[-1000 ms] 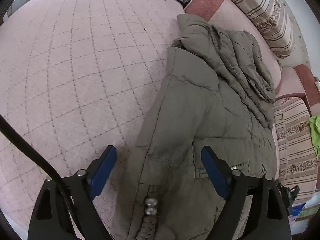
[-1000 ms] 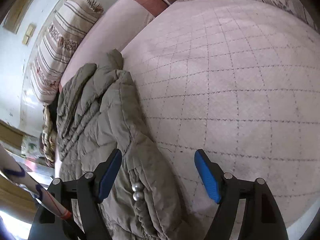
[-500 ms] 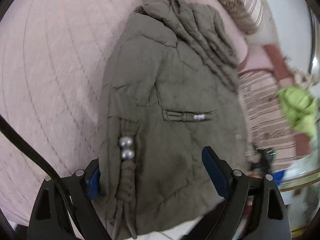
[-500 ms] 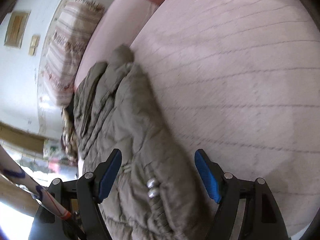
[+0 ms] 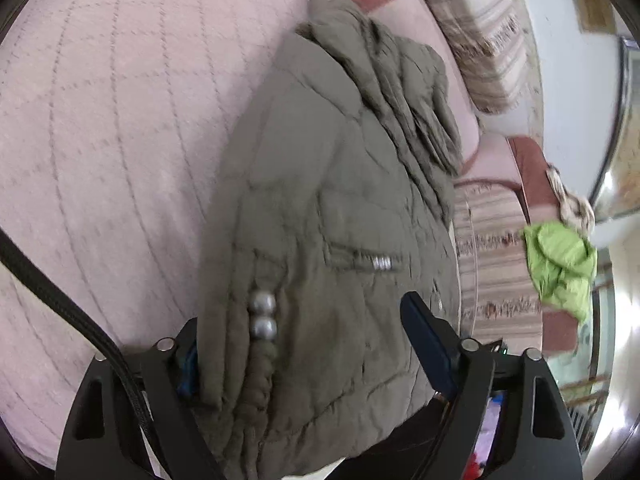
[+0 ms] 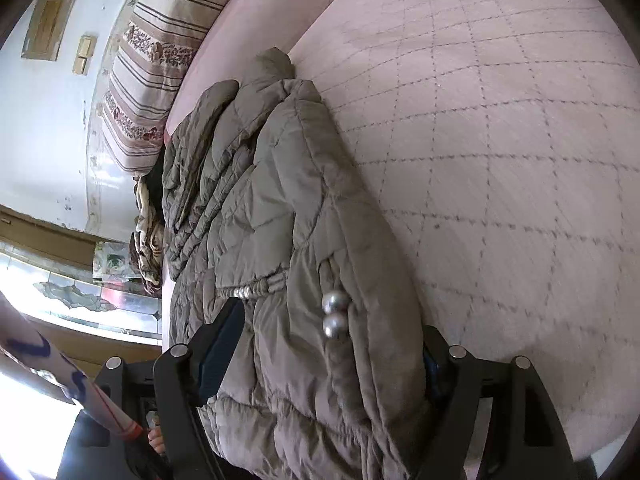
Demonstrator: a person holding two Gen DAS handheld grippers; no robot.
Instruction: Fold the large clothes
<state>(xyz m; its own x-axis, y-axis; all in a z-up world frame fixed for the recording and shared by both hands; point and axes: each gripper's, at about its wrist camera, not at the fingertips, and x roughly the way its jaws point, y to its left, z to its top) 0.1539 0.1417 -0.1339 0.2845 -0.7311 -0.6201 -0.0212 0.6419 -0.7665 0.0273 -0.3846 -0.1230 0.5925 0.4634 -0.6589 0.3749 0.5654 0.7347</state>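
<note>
Across the pink quilted bed point(image 5: 100, 140) lies a soft, bulky puffer jacket point(image 5: 332, 208), its near hem straddled by both wide-open grippers, left gripper point(image 5: 316, 352) just narrowing, right gripper point(image 6: 320, 356).

striped cushion point(image 6: 156, 68), green garment point(image 5: 560, 264)

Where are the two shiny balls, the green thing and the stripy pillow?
shiny balls point(image 5: 262, 314), left wrist view, between the two.
green thing point(image 5: 560, 264), left wrist view, its middle.
stripy pillow point(image 6: 152, 64), right wrist view, its striped front.
</note>
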